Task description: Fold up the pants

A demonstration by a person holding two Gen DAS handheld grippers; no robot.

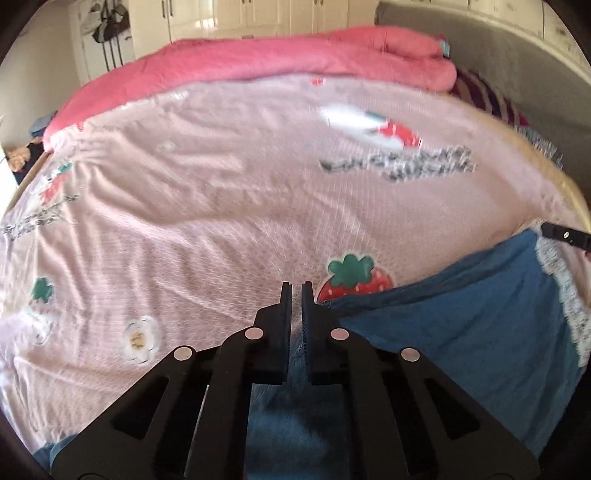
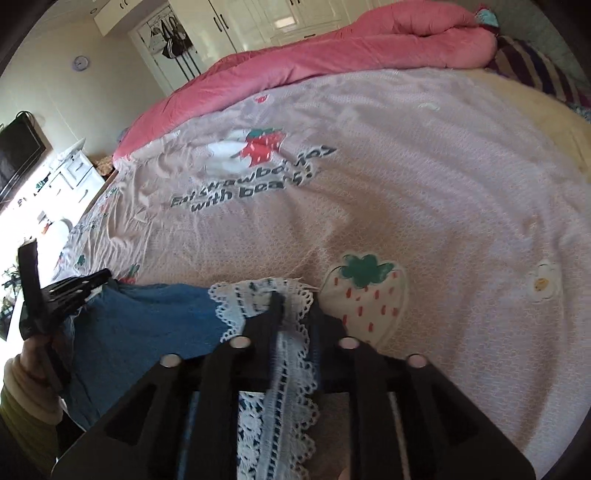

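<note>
A pink strawberry-print bedspread is seen, white wardrobes behind. The blue pants lie at its near edge, stretched sideways between the tools. The left gripper is clamped on blue fabric; the right gripper pinches the white lace hem.

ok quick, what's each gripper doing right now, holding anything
Left gripper: closed, blue pants fabric pinched between its jaws.
Right gripper: closed on the pants' white lace hem.

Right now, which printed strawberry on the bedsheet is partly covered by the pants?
The big red strawberry beside the left gripper; the blue pants overlap its lower edge. The other strawberries farther up the sheet lie uncovered.
</note>
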